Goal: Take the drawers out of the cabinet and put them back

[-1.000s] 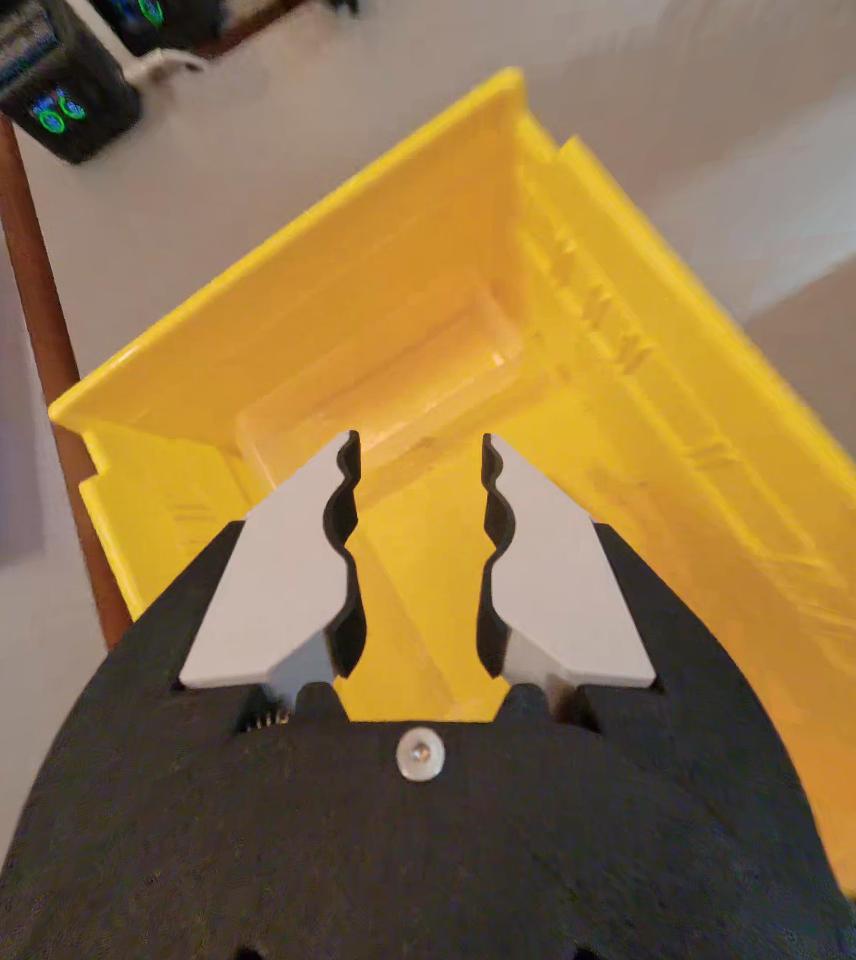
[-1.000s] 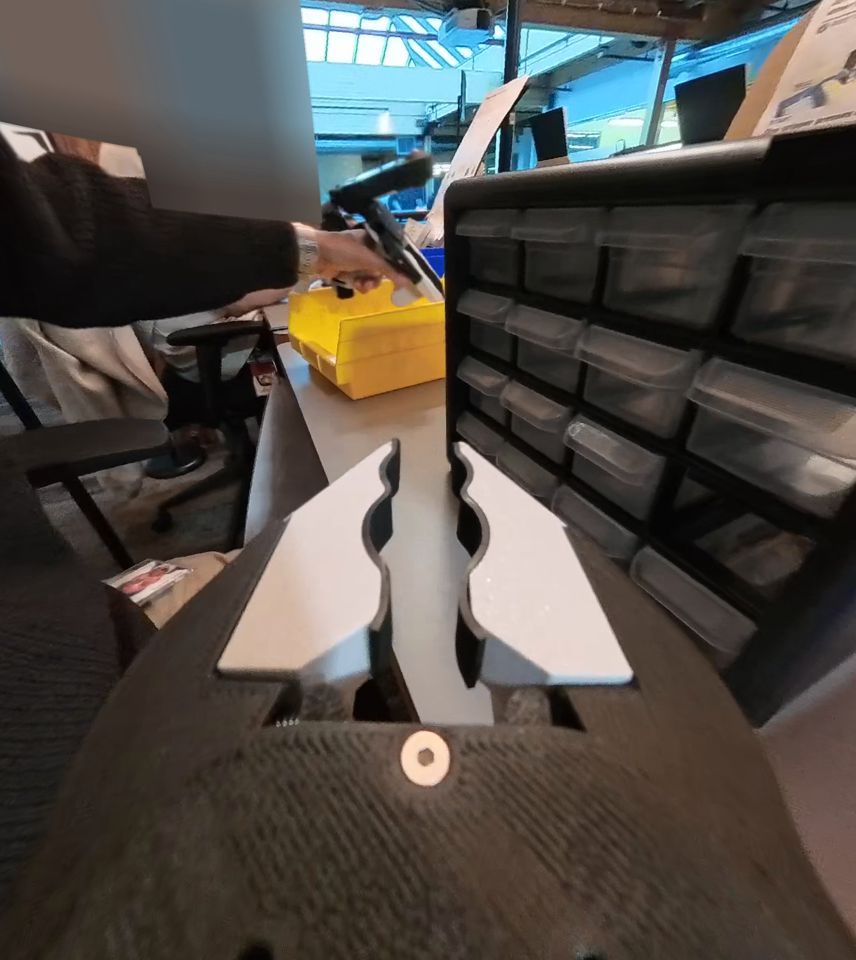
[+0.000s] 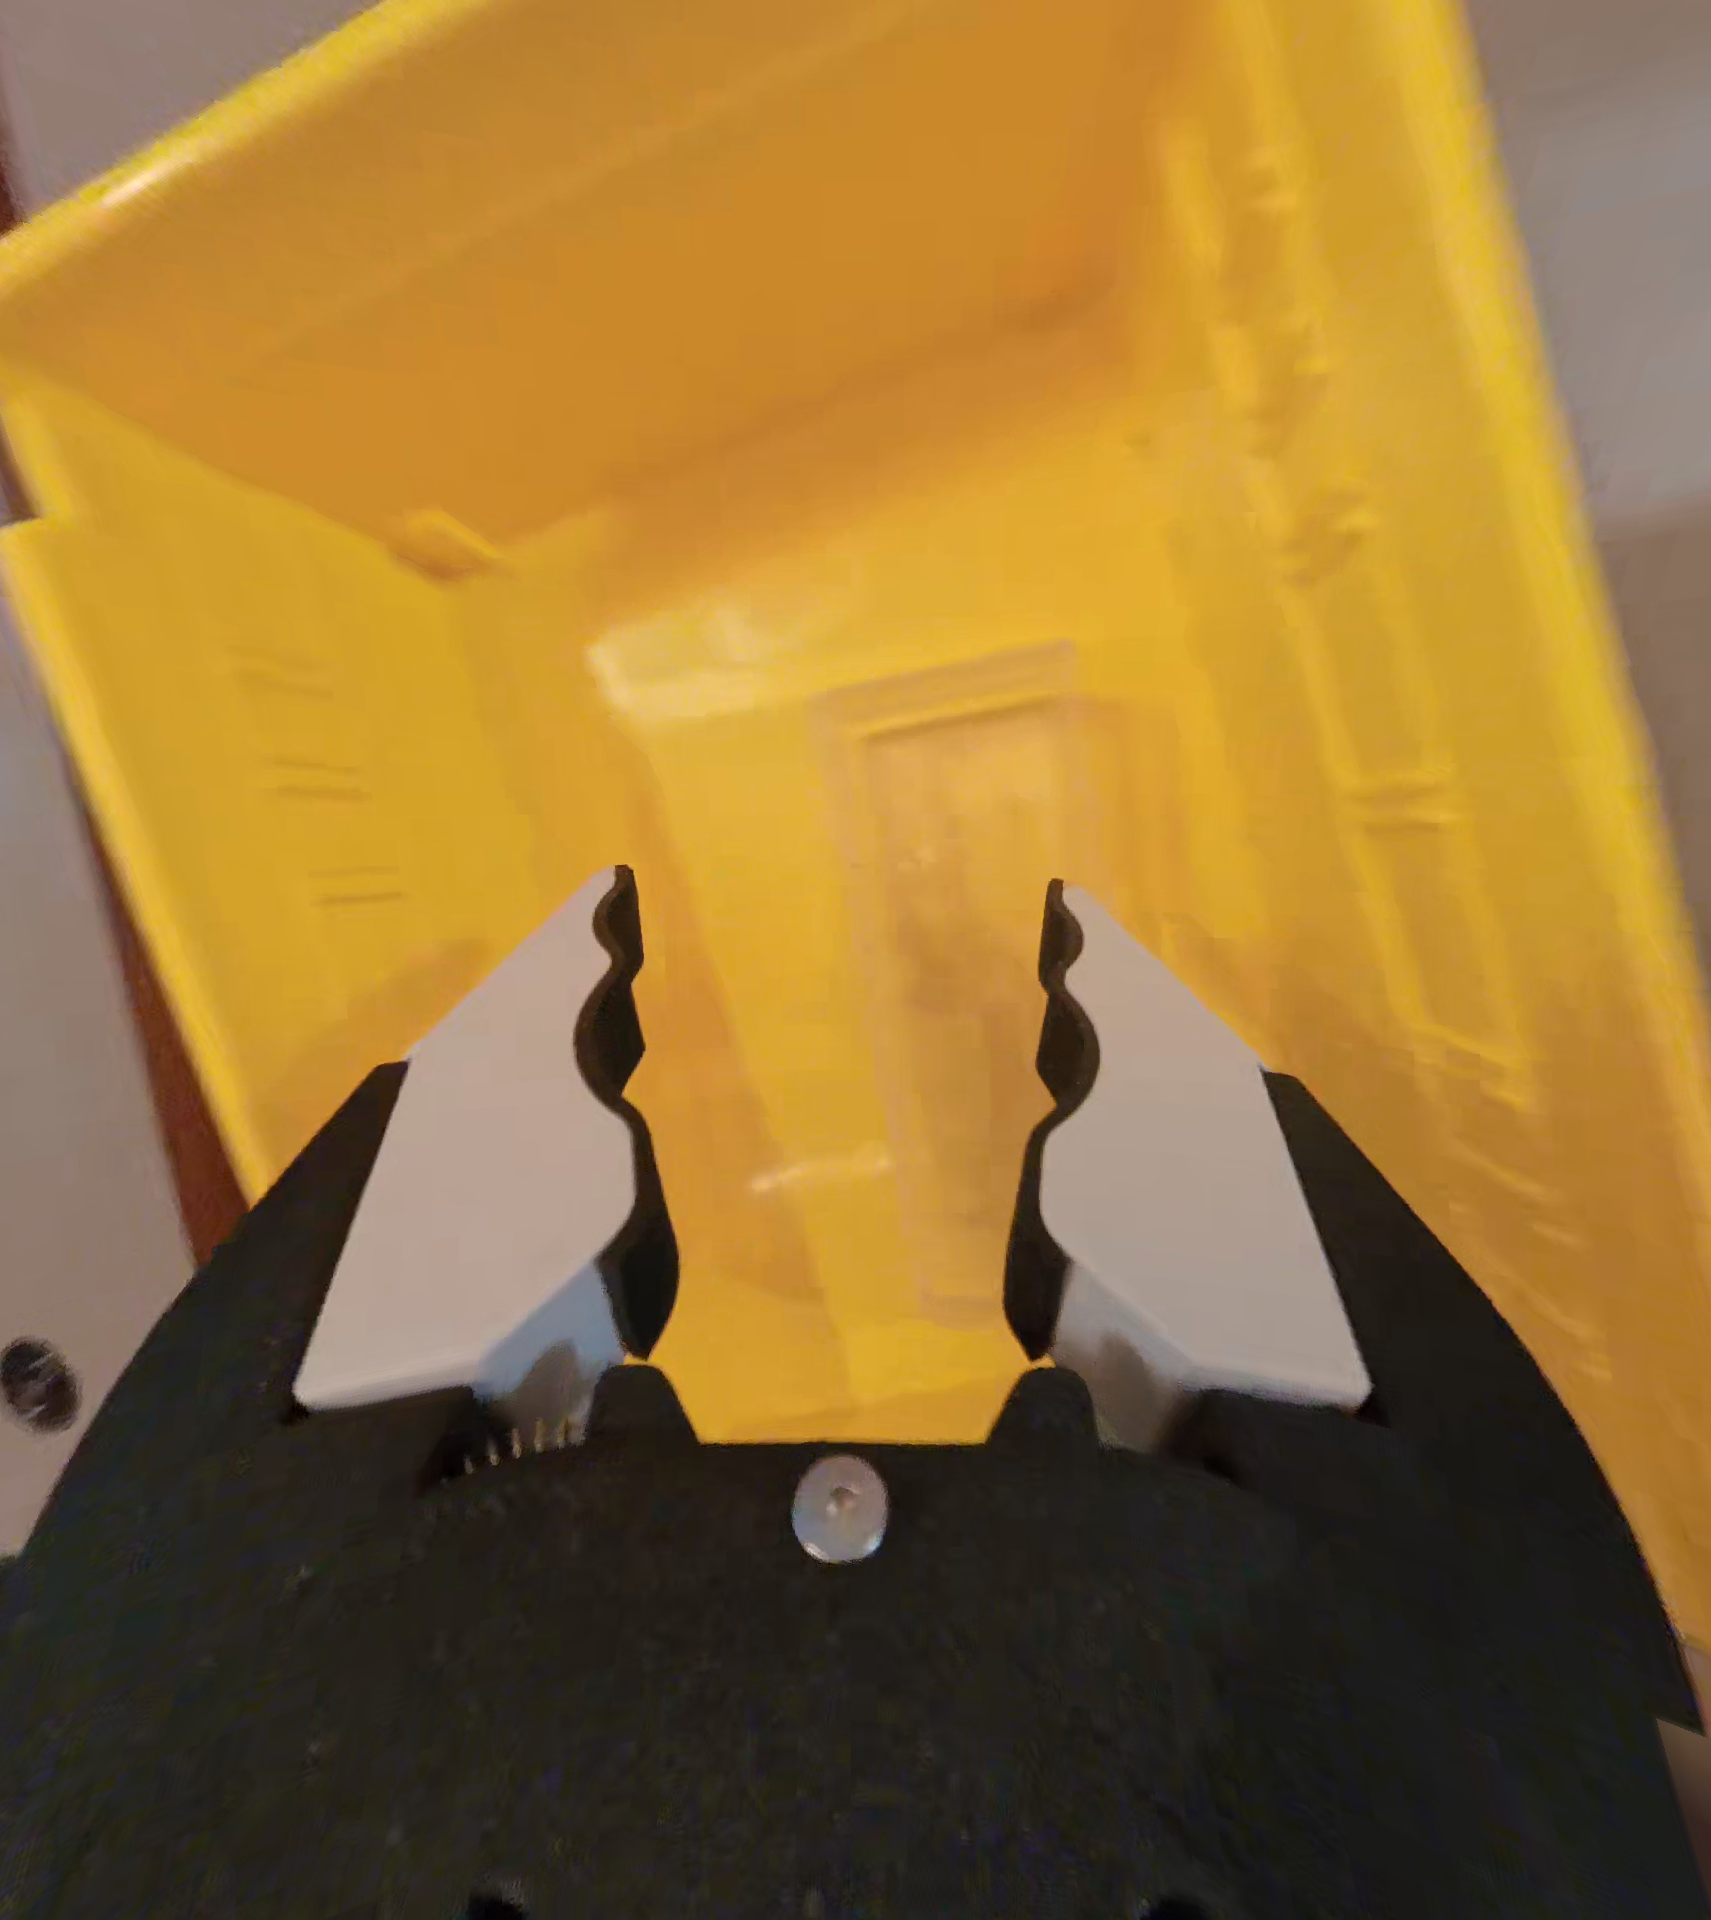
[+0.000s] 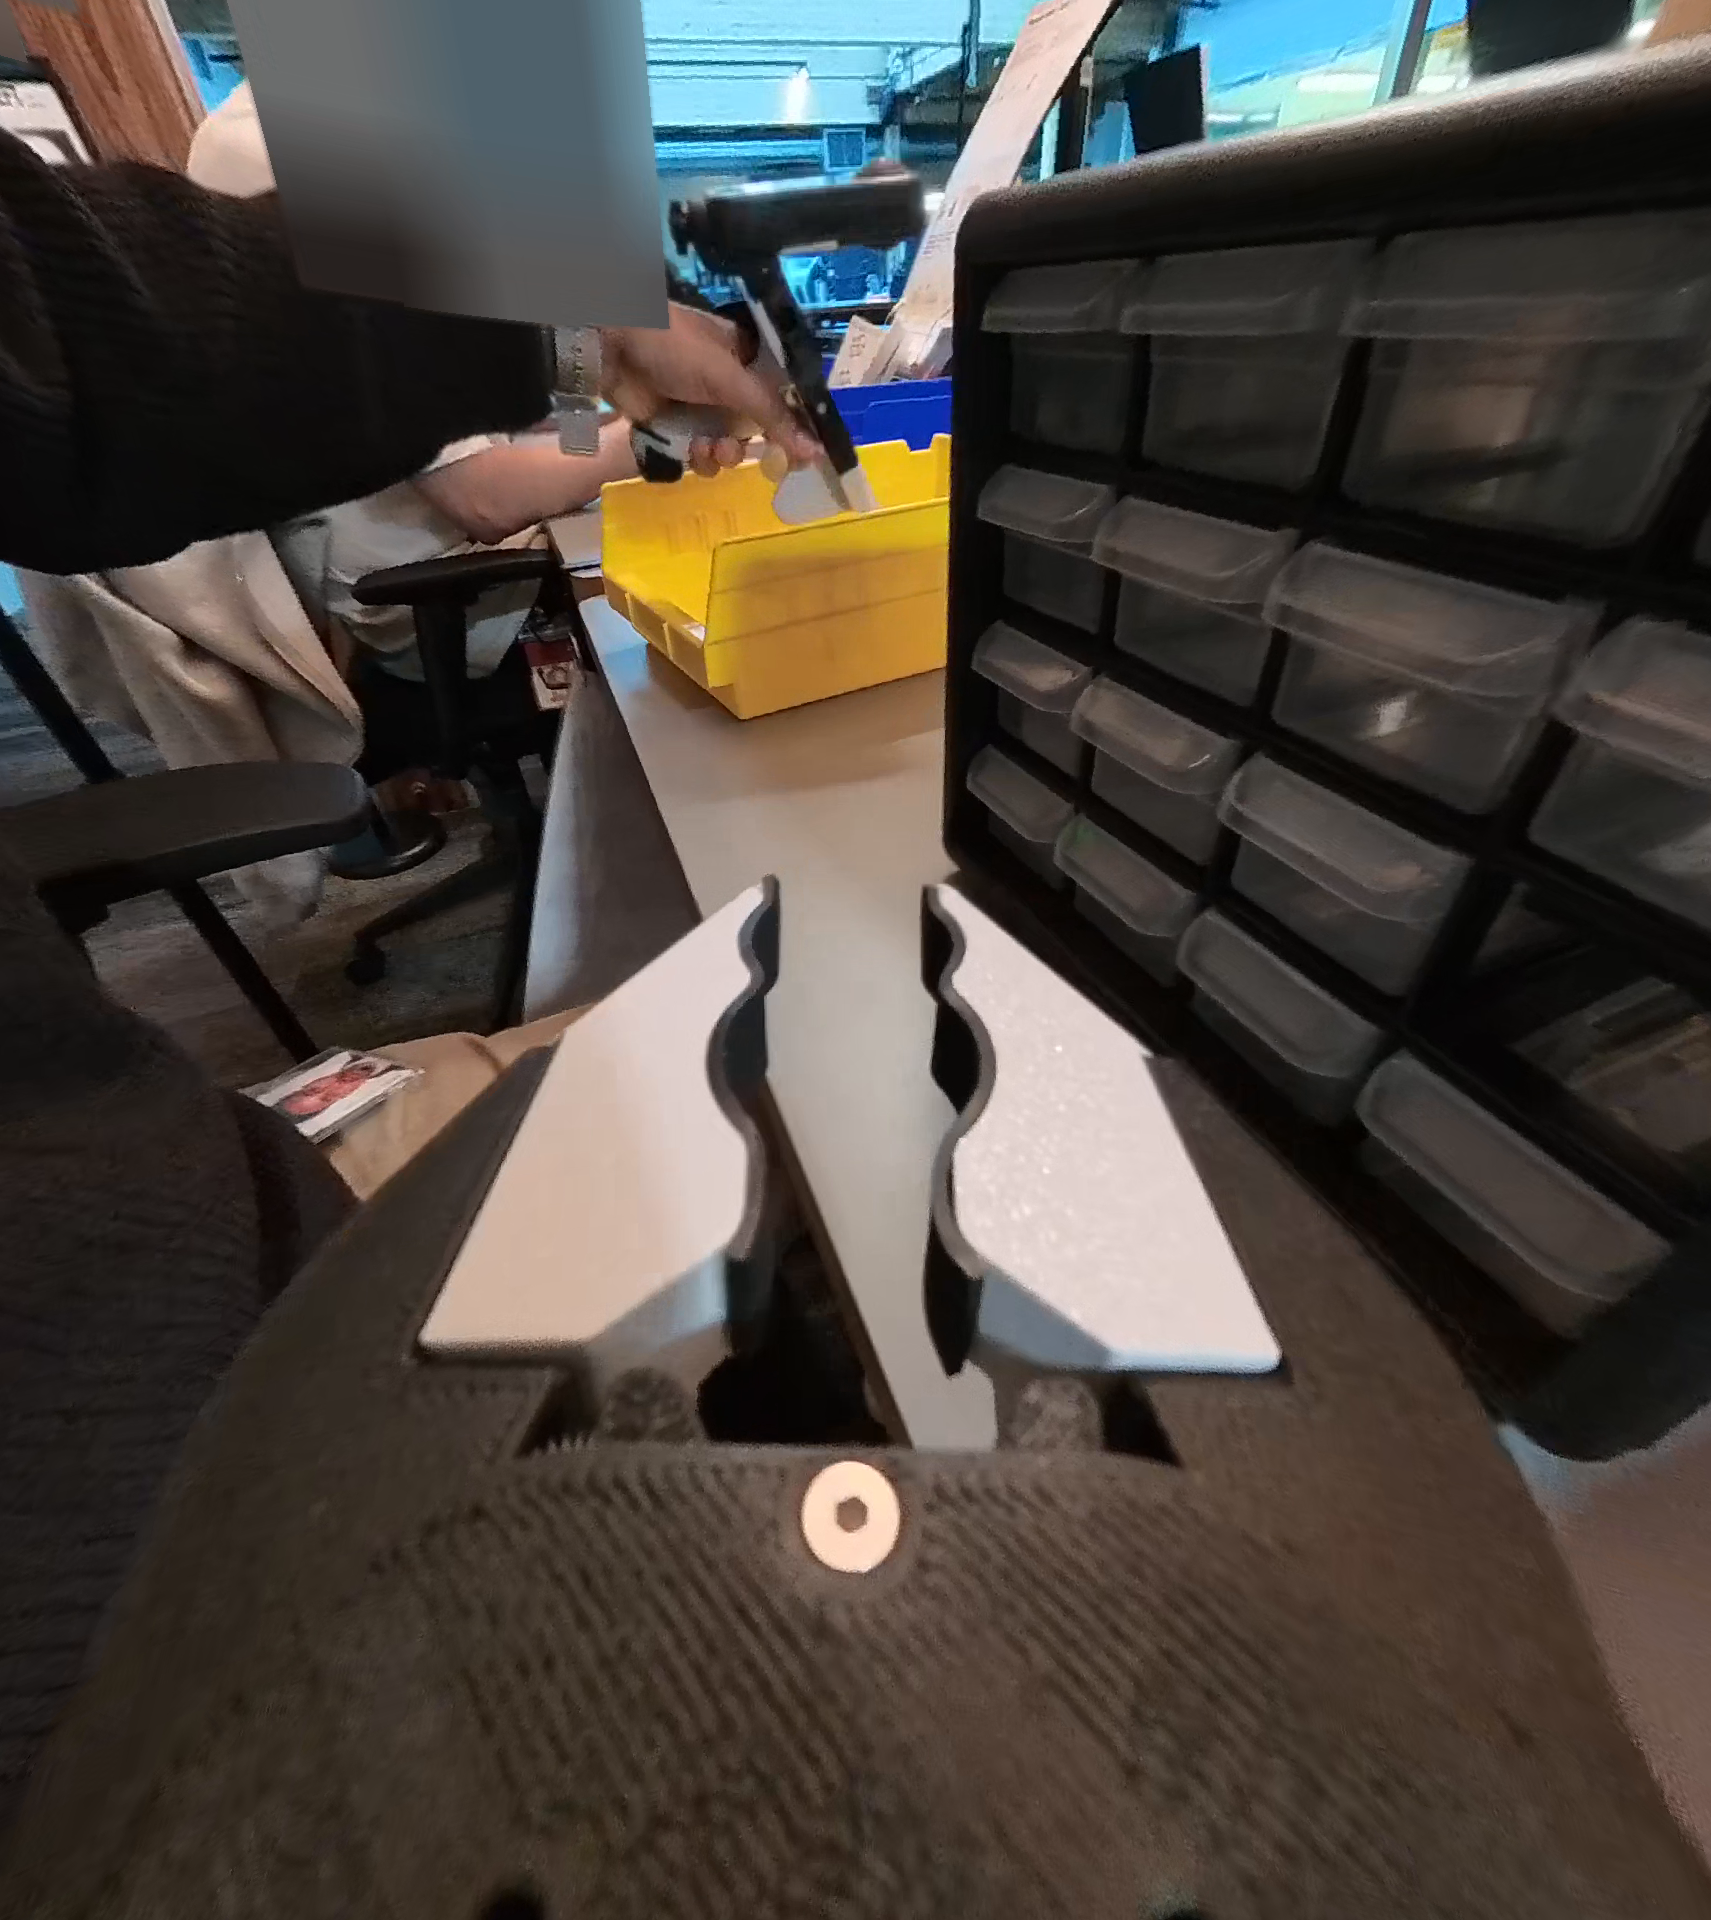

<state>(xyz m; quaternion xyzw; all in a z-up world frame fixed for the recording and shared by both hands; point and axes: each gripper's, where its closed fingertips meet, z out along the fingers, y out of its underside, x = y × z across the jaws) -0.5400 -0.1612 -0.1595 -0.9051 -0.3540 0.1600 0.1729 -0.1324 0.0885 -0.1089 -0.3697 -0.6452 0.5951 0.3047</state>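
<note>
- Right wrist view gives us the black cabinet [image 4: 1350, 727] on the grey table [image 4: 789, 790], its clear drawers [image 4: 1350, 873] pushed in, one slot near the bottom right looking open.
- We see the yellow bin [image 3: 518, 312] beside the cabinet, a clear drawer [image 3: 976, 935] lying inside.
- Our left gripper [image 3: 835, 883] hangs over that drawer, jaws apart and empty.
- Our right gripper [image 4: 851, 904] sits before the cabinet, jaws apart, empty.

cabinet [image 4: 1402, 675] on worktop [image 4: 809, 821], right side | bin [image 4: 789, 613] on worktop, left of and behind cabinet | drawer [image 3: 965, 987] inside bin | left gripper [image 3: 838, 904] over bin
</note>
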